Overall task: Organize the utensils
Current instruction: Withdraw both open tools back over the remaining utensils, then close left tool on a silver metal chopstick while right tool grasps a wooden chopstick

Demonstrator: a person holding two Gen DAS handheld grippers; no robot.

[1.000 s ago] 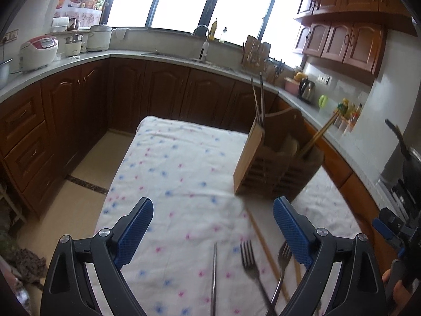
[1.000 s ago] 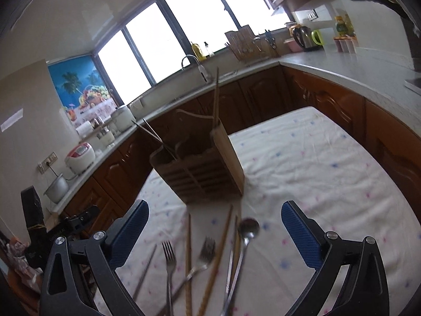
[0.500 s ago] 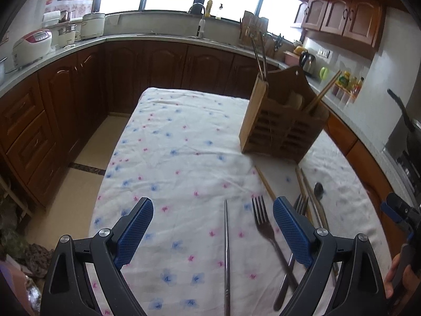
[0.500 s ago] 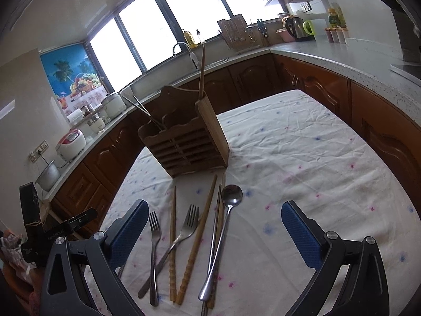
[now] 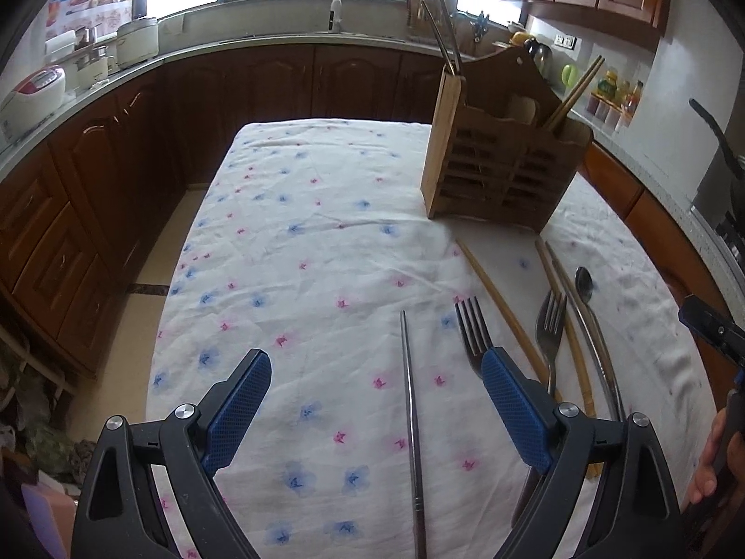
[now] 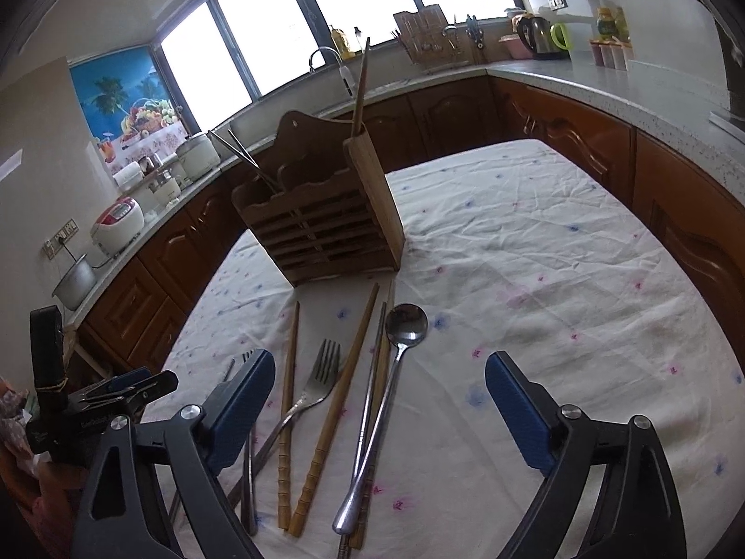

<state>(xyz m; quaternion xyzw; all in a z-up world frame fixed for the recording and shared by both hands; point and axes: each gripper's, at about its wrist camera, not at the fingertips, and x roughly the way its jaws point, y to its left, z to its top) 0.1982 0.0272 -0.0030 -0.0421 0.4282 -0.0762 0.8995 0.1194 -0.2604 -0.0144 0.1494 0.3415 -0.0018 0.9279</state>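
A slatted wooden utensil holder stands on the flowered tablecloth with chopsticks sticking out of it. In front of it lie two forks, a spoon, wooden chopsticks and metal chopsticks. My left gripper hangs open above one metal chopstick, touching nothing. My right gripper is wide apart above the spoon, fork and chopsticks. Its jaws are closing, and the pads press on nothing.
The cloth-covered table is ringed by dark wood cabinets and a counter with rice cookers, a sink tap and a kettle. The left gripper's body shows at the lower left of the right wrist view. A hand is at the left view's right edge.
Both grippers have sunk and tipped down toward the table, so the loose utensils now lie between their fingers. The right jaws stand slightly narrower than before.
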